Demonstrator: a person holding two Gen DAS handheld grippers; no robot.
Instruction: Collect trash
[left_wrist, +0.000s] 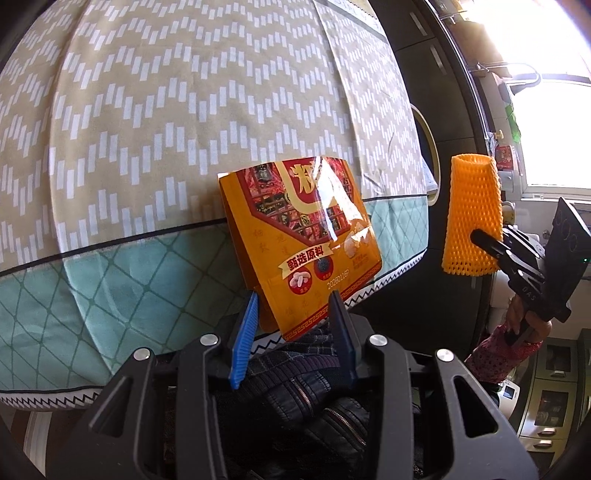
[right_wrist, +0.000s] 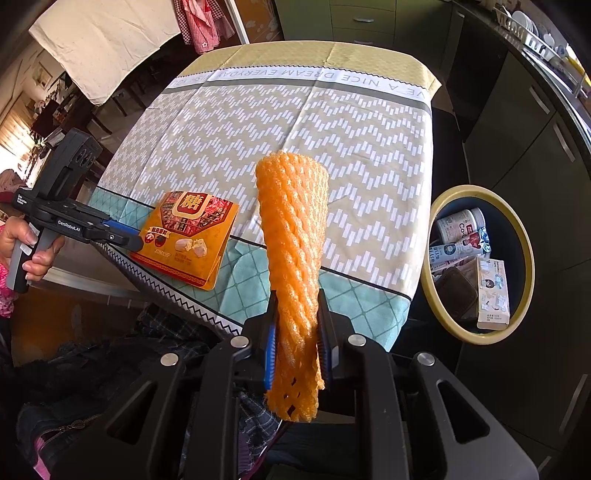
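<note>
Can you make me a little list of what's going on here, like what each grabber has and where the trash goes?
left gripper: open, jaws either side of the packet's near edge, not pinching
right gripper: shut on the orange foam net, held upright
orange snack packet: lying on the table's near edge
table: covered by a zigzag-patterned cloth
trash bin: on the floor beside the table, already holding boxes and wrappers
left to collect: packet and net
</note>
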